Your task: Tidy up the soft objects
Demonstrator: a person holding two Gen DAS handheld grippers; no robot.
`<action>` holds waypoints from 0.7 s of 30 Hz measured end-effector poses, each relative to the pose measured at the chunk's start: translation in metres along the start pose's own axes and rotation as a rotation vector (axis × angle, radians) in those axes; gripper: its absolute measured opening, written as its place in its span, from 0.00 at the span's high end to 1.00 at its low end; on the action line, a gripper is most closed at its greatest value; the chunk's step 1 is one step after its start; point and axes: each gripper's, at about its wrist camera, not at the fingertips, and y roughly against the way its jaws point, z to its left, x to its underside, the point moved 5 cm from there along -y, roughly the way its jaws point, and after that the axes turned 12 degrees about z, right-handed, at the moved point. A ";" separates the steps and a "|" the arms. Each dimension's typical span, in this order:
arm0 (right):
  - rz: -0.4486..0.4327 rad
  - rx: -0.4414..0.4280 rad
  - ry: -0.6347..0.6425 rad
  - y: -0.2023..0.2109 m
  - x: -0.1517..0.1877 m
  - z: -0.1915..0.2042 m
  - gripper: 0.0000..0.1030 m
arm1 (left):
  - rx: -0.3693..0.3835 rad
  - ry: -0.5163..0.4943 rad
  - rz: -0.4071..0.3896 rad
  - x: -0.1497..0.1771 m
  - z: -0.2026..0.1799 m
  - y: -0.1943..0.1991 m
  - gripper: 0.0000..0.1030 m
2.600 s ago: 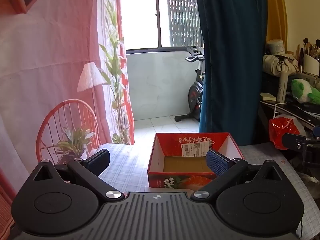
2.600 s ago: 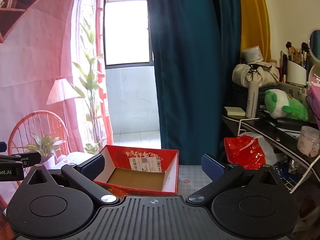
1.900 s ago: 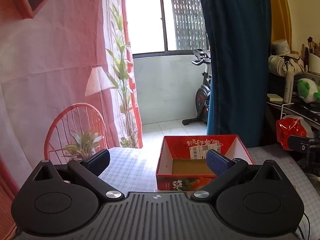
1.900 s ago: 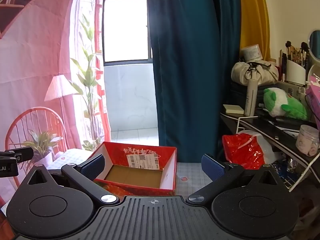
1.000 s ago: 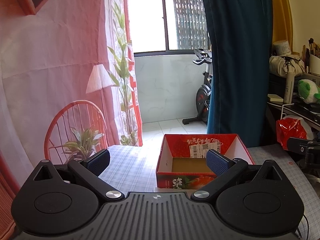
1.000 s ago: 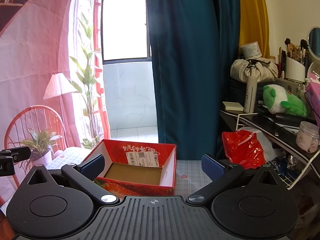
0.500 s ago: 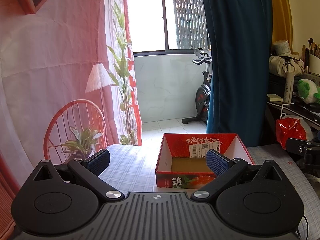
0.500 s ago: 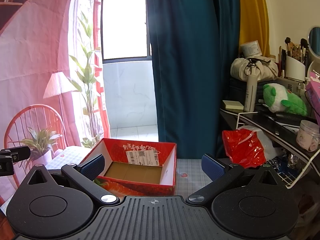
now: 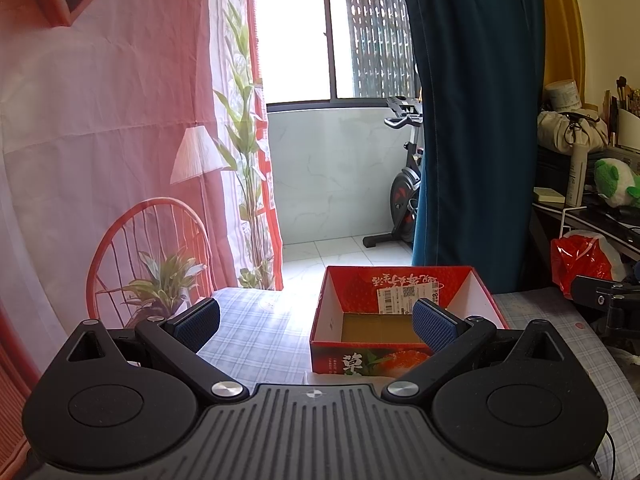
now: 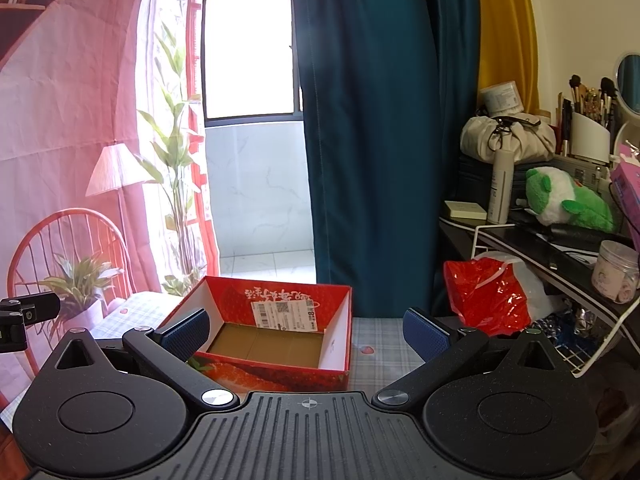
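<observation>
Progress: nothing sorted so far, judging by the bare cardboard floor of the red box (image 9: 400, 320); no soft item inside, none held.
Left to do: fetch soft things and drop them into the box, likely starting with the green plush toy (image 10: 568, 200).
Left gripper (image 9: 316, 320): spread wide, empty, hovering above the checked tablecloth (image 9: 256, 332).
Right gripper (image 10: 306, 330): spread wide too, pinching nothing.
Box position: on the table straight ahead of both tools, seen past the left gripper's right pad and the right gripper's left pad.
Plush position: on the cluttered side shelf (image 10: 520, 236), well off to the right of both grippers, apart from the box, above a red plastic bag (image 10: 484, 296).
</observation>
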 end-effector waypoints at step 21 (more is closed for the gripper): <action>0.030 -0.031 -0.013 -0.039 0.031 0.002 0.00 | -0.047 0.004 -0.084 0.023 0.001 -0.026 0.00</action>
